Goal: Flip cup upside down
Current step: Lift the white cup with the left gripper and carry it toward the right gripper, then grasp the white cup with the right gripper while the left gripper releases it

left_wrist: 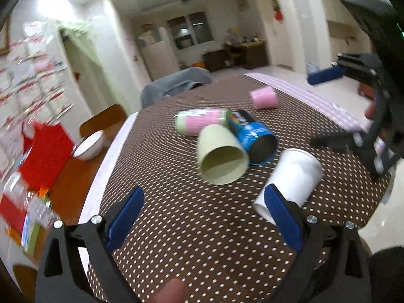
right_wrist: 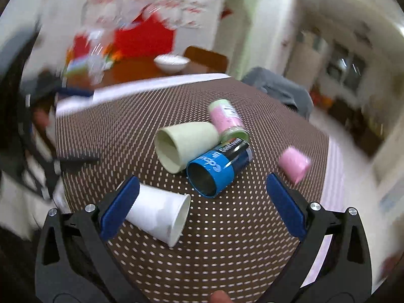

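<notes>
A: What lies ahead of your fingers, largest first?

B: The dotted brown cloth [left_wrist: 202,240] spreads under both grippers. On it, the light green cup [left_wrist: 222,155] lies on its side ahead of your left gripper [left_wrist: 202,217], its mouth turned toward you, nothing inside. Touching it is the blue can [left_wrist: 255,139], also tipped over, its dark interior bare.

A: And the white cup?

B: The white paper cup [right_wrist: 159,217] lies on its side, its base just behind your right gripper's [right_wrist: 202,208] left finger; in the left wrist view it sits against the left gripper's right finger. Its mouth shows no contents.

A: The smaller ones?

B: The pink-and-green can [right_wrist: 228,121] lies beyond the green cup; the pink cup [right_wrist: 294,164] lies apart, past your right finger.

A: The fingers?

B: Both pairs are spread wide, gripping nothing.
</notes>
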Action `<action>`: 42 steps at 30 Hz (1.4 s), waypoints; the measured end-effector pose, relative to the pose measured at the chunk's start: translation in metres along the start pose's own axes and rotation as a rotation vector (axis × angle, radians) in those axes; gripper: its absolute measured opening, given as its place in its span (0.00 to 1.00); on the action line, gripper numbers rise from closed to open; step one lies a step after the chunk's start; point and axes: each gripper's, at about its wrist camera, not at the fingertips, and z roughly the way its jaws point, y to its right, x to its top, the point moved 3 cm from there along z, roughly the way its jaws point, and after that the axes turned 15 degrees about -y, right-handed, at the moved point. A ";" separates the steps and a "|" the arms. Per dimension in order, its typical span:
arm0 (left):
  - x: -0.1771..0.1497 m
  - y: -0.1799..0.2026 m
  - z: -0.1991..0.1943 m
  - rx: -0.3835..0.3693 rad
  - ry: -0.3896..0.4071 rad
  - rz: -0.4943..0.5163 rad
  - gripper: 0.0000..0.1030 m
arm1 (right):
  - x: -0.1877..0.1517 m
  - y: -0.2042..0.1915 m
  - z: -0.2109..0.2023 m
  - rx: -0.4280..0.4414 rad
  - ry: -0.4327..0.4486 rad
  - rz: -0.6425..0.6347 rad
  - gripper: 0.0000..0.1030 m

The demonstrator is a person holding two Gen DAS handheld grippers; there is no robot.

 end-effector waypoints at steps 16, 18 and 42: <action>-0.054 -0.028 0.023 -0.032 -0.066 -0.130 0.92 | 0.007 -0.068 0.066 -0.017 -0.418 -0.727 0.83; -0.058 -0.028 0.026 -0.040 -0.070 -0.138 0.92 | 0.008 -0.075 0.074 -0.004 -0.461 -0.774 0.83; -0.055 -0.022 0.026 -0.062 -0.060 -0.141 0.91 | 0.006 0.044 0.022 0.242 -0.107 0.030 0.57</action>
